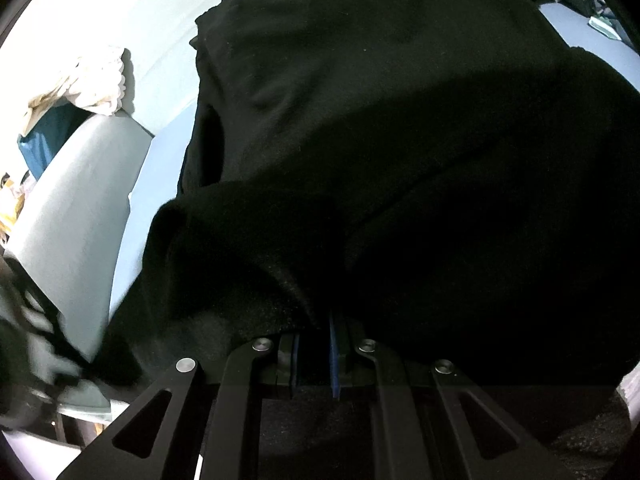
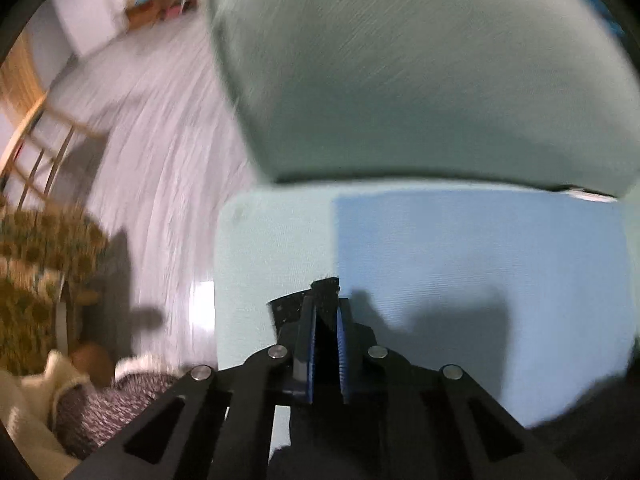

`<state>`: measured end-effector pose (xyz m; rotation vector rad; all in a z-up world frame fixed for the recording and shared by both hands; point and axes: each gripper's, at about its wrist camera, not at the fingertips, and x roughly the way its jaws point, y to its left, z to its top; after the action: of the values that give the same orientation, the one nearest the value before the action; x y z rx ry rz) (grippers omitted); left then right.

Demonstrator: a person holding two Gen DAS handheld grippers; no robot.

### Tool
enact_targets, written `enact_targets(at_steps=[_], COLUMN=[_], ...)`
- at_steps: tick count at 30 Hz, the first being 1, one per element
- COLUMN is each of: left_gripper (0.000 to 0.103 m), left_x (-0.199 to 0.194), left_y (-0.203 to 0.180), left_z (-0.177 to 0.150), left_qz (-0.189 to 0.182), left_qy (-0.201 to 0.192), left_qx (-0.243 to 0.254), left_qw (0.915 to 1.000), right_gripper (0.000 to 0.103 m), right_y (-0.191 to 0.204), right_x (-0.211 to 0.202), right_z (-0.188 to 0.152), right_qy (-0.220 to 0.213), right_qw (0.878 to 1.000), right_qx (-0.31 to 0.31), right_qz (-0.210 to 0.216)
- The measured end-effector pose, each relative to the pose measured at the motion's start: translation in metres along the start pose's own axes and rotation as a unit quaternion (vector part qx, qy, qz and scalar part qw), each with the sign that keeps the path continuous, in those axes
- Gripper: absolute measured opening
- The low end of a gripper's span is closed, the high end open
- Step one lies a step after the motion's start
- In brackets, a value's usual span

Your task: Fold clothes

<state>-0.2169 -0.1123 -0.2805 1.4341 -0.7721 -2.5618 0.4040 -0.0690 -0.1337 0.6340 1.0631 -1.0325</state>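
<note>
A black garment (image 1: 380, 140) fills most of the left wrist view, draped over a light blue surface (image 1: 160, 168). My left gripper (image 1: 316, 324) is shut on a bunched edge of it; the cloth hides the fingertips. In the right wrist view my right gripper (image 2: 326, 300) is shut on a corner of the black garment (image 2: 324, 286), which sticks up between the blue pads (image 2: 344, 344). More of the black cloth hangs below the gripper body. The view is motion-blurred.
A pale green cushion (image 2: 420, 72) and light blue seat (image 2: 460, 260) lie ahead of the right gripper. A white floor (image 2: 160, 160), wooden chair (image 2: 36, 136) and patterned fabric (image 2: 36, 264) are at left. Crumpled white cloth (image 1: 96, 80) lies at left.
</note>
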Motion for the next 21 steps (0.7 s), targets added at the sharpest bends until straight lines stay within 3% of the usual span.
enact_targets(at_steps=[4,6,9,12,14,17,19,21], left_gripper=[0.009,0.009,0.009,0.012,0.016,0.022,0.033,0.053], left_x=[0.0,0.0,0.0,-0.001,-0.001,-0.004,-0.007,-0.011], left_y=[0.002,0.006,0.017,0.035,0.048,0.065,0.074,0.085], left_z=[-0.001,-0.001,-0.001,-0.002,-0.004,-0.008,-0.012,-0.018], left_qz=[-0.006,-0.014,-0.043,-0.092,-0.128,-0.18,-0.211,-0.241], left_qy=[-0.001,-0.002,-0.006,-0.011,-0.015,-0.028,-0.033,-0.036], left_qx=[-0.005,-0.014,-0.037,-0.075,-0.101,-0.131,-0.142,-0.152], left_qw=[1.0,0.9998,0.9984,0.9929,0.9865,0.9745,0.9666,0.9578], right_gripper=[0.01,0.01,0.01,0.007,0.007,0.007,0.007,0.007], right_y=[-0.053,-0.086,-0.116,-0.123,-0.099,-0.062,-0.043,-0.032], right_x=[-0.092,-0.152,-0.236,-0.304,-0.324,-0.32,-0.306,-0.287], right_z=[-0.035,-0.078,-0.171,-0.273,-0.343,-0.417,-0.455,-0.485], right_qy=[-0.099,-0.152,-0.228,-0.278,-0.291,-0.27,-0.258,-0.242], right_qw=[0.986,0.961,0.897,0.822,0.776,0.739,0.719,0.701], right_qx=[0.12,0.208,0.346,0.451,0.511,0.568,0.602,0.634], right_qz=[-0.061,-0.102,-0.151,-0.21,-0.229,-0.242,-0.231,-0.219])
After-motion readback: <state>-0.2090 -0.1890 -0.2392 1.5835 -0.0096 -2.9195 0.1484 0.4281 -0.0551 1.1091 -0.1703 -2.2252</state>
